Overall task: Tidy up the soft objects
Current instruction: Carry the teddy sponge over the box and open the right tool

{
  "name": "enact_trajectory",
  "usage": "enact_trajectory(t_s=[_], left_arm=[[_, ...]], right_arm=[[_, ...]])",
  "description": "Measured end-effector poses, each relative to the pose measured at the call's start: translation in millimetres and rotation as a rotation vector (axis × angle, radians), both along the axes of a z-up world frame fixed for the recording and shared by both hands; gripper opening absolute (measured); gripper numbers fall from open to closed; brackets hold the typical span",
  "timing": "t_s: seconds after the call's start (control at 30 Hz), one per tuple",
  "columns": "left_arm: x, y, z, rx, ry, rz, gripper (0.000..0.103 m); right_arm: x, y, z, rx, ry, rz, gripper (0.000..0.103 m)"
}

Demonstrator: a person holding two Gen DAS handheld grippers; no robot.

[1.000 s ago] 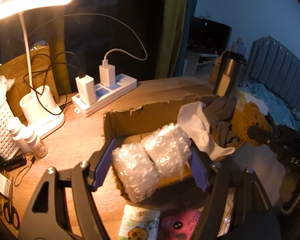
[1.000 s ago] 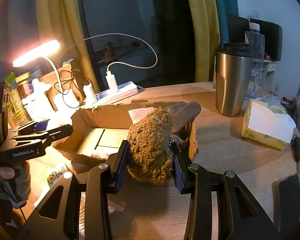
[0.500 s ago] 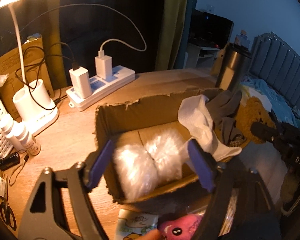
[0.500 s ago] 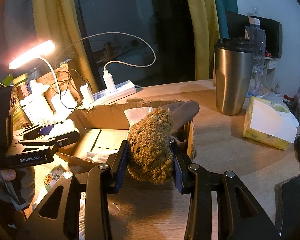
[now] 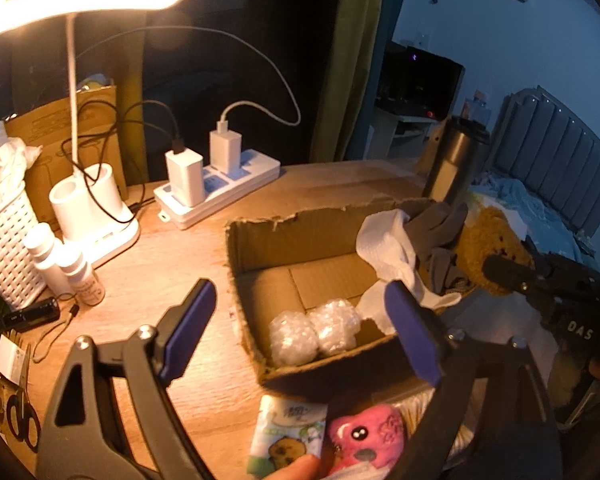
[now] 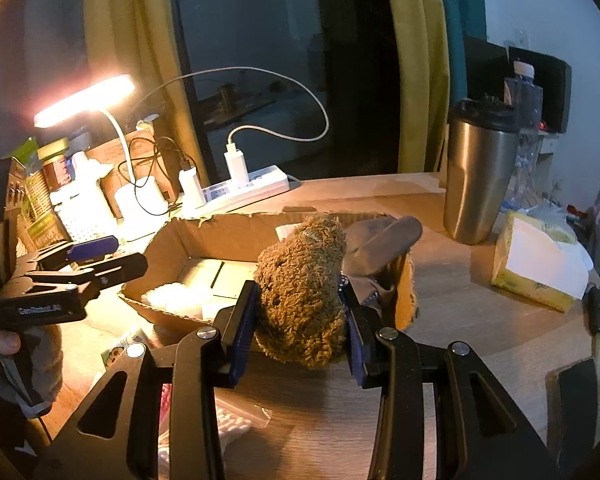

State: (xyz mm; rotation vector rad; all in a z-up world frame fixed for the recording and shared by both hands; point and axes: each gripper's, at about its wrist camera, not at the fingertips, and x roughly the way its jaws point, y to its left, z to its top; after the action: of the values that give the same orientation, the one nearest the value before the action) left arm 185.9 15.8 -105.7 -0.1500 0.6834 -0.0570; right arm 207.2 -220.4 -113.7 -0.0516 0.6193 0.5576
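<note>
The left gripper [image 5: 300, 328] has let go: a second ago its jaws squeezed the bubble wrap [image 5: 314, 336], now they stand wide apart and empty above the box [image 5: 260, 236]. The wrap lies inside, at the near wall — 1 soft thing is stowed. The right gripper [image 6: 300, 332] has not budged; its jaws still pinch the brown plush [image 6: 302, 292] just outside the box's right end. The pink plush [image 5: 366, 438] and a tissue pack [image 5: 286, 434] lie near the box, so the left side likely goes there next.

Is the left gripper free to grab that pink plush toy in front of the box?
Probably yes: the left gripper is open and empty, and the pink plush toy lies uncovered just below it, outside the cardboard box.
</note>
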Motion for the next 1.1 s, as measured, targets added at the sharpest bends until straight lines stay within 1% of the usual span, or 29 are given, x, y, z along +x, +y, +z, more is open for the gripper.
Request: enact_trajectory(t_s=[0.37, 0.67, 0.87, 1.1], left_arm=[[-29, 30, 9, -0.021, -0.033, 0.035, 0.087], [-39, 60, -3, -0.065, -0.030, 0.075, 0.087], [-39, 81, -16, -0.078, -0.017, 0.116, 0.087], [-37, 92, -26, -0.083, -0.004, 0.137, 0.087]], right_arm=[[-9, 36, 16, -0.037, -0.034, 0.046, 0.041], [-11, 72, 16, -0.086, -0.029, 0.072, 0.042], [-7, 95, 15, -0.093, -0.021, 0.094, 0.042], [3, 121, 9, -0.105, -0.002, 0.131, 0.042]])
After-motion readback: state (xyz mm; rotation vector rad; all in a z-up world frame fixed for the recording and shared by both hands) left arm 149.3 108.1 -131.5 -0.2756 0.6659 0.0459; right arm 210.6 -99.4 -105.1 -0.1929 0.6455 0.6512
